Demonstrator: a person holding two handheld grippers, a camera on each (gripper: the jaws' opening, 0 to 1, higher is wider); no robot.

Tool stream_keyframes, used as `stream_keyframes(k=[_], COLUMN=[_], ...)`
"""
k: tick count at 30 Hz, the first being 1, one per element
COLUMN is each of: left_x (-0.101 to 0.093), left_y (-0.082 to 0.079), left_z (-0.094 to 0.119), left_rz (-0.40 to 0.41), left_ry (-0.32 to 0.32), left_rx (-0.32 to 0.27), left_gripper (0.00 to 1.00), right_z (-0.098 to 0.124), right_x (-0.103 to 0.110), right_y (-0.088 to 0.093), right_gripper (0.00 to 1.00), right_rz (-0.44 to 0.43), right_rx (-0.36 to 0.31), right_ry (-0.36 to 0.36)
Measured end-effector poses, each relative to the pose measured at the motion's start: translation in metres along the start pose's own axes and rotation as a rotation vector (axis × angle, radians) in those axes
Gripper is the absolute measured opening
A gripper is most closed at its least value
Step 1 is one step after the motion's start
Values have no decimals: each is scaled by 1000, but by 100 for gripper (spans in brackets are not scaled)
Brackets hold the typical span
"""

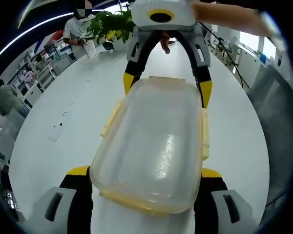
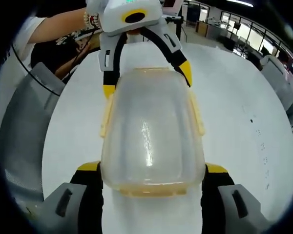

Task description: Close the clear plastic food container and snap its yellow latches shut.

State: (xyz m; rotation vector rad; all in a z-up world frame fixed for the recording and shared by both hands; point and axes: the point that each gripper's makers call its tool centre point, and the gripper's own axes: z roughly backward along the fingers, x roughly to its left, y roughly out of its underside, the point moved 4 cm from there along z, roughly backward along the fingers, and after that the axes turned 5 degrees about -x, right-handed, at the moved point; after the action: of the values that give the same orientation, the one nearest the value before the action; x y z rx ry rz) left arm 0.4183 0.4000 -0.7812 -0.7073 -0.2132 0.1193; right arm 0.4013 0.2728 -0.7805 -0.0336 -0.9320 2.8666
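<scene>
The clear plastic food container (image 1: 151,146) lies lid-up over the white table (image 1: 63,126), its yellow latches (image 1: 204,141) lying along the long sides. My left gripper (image 1: 144,171) clasps its near end, a yellow-tipped jaw against each side. From the opposite end my right gripper (image 1: 166,87) holds the far end the same way. In the right gripper view the container (image 2: 151,131) runs away from my right gripper (image 2: 152,167) towards the left gripper (image 2: 146,78), with a side latch (image 2: 105,117) flat against the wall.
A potted plant (image 1: 110,24), a white cup (image 1: 90,48) and a seated person (image 1: 78,27) are at the table's far end. Grey chairs (image 1: 278,122) (image 2: 24,122) stand beside the table. A person's arm (image 2: 53,24) reaches in behind the left gripper.
</scene>
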Motion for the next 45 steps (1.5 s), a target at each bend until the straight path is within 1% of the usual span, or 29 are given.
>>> stream_keyframes(k=[7, 10, 13, 16, 18, 19, 20, 21, 23, 25, 26, 28, 30, 31, 32, 34, 35, 37, 38, 39, 41, 43, 45], left_x=[-1, -1, -1, -1, -1, -1, 0, 1, 3, 6, 7, 4, 2, 1, -1, -8, -13, -19, -24, -29, -32, -40, -47], left_y=[1, 1, 2, 2, 1, 1, -2, -4, -5, -4, -11, -17, -20, -23, -24, -24, -24, -25, -25, -25, -25, -26, -28], left_z=[1, 1, 4, 8, 13, 14, 18, 20, 27, 37, 42, 49, 58, 63, 67, 76, 80, 84, 88, 91, 98, 106, 116], left_rz=[-4, -9, -17, -38, -47, -45, -19, 7, 41, 78, 115, 176, 191, 200, 194, 208, 211, 219, 226, 231, 244, 259, 279], left_ry=[-7, -6, -7, -14, -21, -22, -34, -48, -65, -115, -147, -169, -209, -244, -256, -273, -275, -270, -270, -284, -310, -320, -338], left_rx=[-4, -1, -1, -9, -19, -22, -49, -71, -97, -109, -171, -246, -291, -329, -349, -359, -371, -381, -390, -397, -410, -436, -481], left_gripper=[84, 83, 82, 80, 77, 76, 76, 77, 79, 80, 80, 84, 90, 94, 99, 99, 99, 99, 99, 99, 99, 99, 99], right_z=[-1, -1, 1, 3, 7, 8, 11, 13, 16, 21, 23, 28, 34, 38, 42, 49, 54, 62, 65, 71, 76, 85, 91], right_x=[0, 0, 0, 0, -1, -1, 1, 3, 6, 10, 12, 14, 14, 16, 19, 22, 24, 28, 31, 36, 38, 46, 51], right_y=[1, 1, 2, 0, -3, -3, -4, -5, -6, -6, -8, -9, -12, -13, -15, -19, -21, -23, -25, -27, -29, -30, -32], right_gripper=[81, 81, 81, 81, 86, 89, 94, 96, 94, 96, 98, 100, 100, 100, 100, 100, 100, 100, 100, 100, 100, 100, 100], right_rz=[18, 14, -8, -40, -71, -88, -99, -93, -81, -79, -87, -110, -121, -136, -150, -150, -151, -167, -176, -191, -190, -193, -198], right_rx=[23, 21, 41, 19, -11, -12, -11, -14, -19, -23, -41, -62, -97, -117, -137, -165, -185, -211, -229, -256, -275, -301, -326], right_ry=[10, 14, 34, 55, 79, 83, 88, 91, 101, 120, 133, 151, 184, 201, 215, 244, 270, 291, 296, 306, 326, 356, 378])
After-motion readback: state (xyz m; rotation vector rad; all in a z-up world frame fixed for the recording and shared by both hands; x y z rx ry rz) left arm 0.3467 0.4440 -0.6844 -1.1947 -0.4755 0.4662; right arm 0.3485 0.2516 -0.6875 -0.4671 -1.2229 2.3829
